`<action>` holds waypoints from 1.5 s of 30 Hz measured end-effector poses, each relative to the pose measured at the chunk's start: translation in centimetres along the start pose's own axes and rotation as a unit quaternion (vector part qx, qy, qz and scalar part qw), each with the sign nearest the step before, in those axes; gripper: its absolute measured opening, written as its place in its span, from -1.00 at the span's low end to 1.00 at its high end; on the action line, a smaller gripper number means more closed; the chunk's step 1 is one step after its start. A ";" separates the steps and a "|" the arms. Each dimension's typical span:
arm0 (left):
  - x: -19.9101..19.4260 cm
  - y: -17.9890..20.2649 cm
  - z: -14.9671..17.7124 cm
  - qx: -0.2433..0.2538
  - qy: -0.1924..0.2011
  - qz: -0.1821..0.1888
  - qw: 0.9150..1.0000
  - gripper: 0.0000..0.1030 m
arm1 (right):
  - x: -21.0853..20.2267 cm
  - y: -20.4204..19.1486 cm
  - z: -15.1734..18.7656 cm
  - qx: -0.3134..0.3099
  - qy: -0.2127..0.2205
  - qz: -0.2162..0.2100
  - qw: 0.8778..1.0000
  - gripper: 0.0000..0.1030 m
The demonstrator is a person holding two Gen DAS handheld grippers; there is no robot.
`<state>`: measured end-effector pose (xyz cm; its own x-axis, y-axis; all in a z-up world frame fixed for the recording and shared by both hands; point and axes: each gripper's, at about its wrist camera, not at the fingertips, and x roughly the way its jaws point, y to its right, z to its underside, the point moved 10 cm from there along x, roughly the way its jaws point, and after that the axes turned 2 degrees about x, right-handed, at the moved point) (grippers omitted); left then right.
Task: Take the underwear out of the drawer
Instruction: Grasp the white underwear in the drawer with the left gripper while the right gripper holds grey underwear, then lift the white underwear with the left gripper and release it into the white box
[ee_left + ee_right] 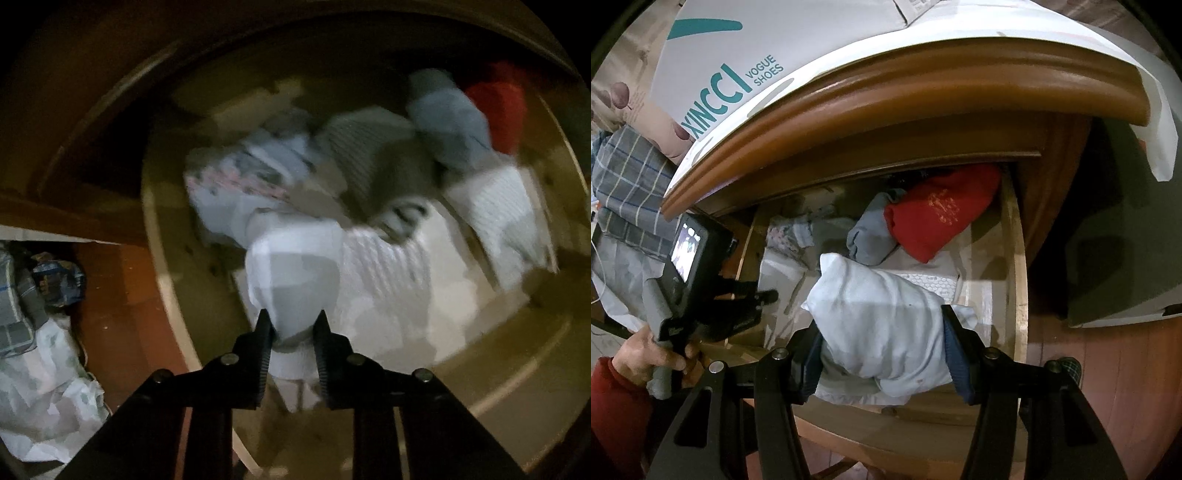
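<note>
The open wooden drawer (1019, 258) holds folded clothes. My right gripper (882, 354) is shut on a bulky pale white-blue underwear bundle (879, 317) and holds it above the drawer's front edge. My left gripper (293, 326) is shut on a white piece of underwear (295, 266) over the drawer's left part; that view is blurred. The left gripper (768, 295) also shows in the right wrist view, at the drawer's left side, with a hand on its handle.
In the drawer lie a red garment (934, 214), a grey-blue one (868, 236), a floral piece (236, 177) and white textured cloth (388, 273). A shoe box (738, 66) sits on the dresser top. Plaid cloth and plastic bags (40, 354) lie left, on the floor.
</note>
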<state>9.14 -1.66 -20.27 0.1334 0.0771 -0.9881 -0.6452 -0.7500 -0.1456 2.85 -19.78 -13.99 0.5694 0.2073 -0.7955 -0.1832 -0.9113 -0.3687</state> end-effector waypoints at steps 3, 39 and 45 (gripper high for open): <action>-0.1 1.2 1.0 0.018 -0.011 0.012 1.000 -0.57 | 0.1 0.0 0.0 0.002 -0.001 0.000 1.000 0.04; -2.5 0.9 0.3 -0.040 0.007 0.028 0.999 -0.27 | 0.9 -0.1 -0.2 -0.002 -0.021 0.012 1.000 0.05; -6.1 2.1 1.5 -0.015 0.049 0.014 0.999 -0.27 | 1.4 0.2 0.0 -0.006 -0.026 0.028 0.999 0.05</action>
<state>5.89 -2.74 -14.67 0.1886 -0.0074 -0.9820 -0.6275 -0.7702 -0.1147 3.60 -19.70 -15.23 0.5159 0.1744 -0.8387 -0.2030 -0.9263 -0.3175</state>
